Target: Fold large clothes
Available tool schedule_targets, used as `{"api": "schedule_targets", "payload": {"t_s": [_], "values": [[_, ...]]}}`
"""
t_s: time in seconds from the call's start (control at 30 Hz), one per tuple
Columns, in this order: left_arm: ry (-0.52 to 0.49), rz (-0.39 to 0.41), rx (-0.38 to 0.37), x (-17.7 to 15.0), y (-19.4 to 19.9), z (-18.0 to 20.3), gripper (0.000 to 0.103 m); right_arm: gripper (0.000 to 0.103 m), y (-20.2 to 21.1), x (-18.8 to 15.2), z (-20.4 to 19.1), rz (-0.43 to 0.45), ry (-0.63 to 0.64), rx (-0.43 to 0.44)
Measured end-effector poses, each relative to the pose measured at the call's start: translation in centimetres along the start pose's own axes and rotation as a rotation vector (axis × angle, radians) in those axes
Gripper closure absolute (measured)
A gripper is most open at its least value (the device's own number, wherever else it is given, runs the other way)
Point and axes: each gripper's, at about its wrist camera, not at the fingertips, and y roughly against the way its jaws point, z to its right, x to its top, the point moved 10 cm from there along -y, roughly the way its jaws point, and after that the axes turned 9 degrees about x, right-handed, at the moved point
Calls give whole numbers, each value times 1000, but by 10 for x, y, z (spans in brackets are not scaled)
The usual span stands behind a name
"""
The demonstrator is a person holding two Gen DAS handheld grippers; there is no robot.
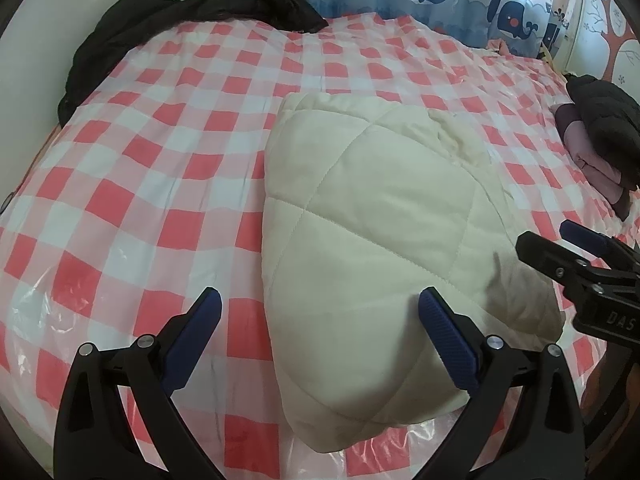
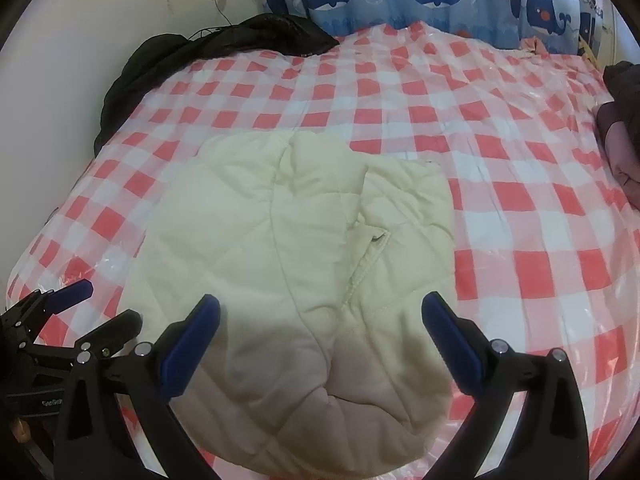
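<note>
Both tools gape wide, gripping nothing: left tool (image 1: pixel 320 304) and right tool (image 2: pixel 320 312) hover over the folded cream quilted garment (image 1: pixel 372 216) on the checked bed (image 1: pixel 160 160).

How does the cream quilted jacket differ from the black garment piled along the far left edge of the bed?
The cream quilted jacket is pale and lies folded in a compact bundle near the front of the bed; the black garment is dark and sprawls unfolded along the wall. The jacket sits just ahead of both open grippers; the black garment lies far from them. Both rest on the red-checked cover.
</note>
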Motion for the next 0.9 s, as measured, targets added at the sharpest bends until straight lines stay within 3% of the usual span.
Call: {"api": "schedule_targets", "payload": {"t_s": [0.9], "values": [[-22, 30, 7, 3, 15, 13, 8, 7, 16, -5, 0, 6, 18, 14]]}}
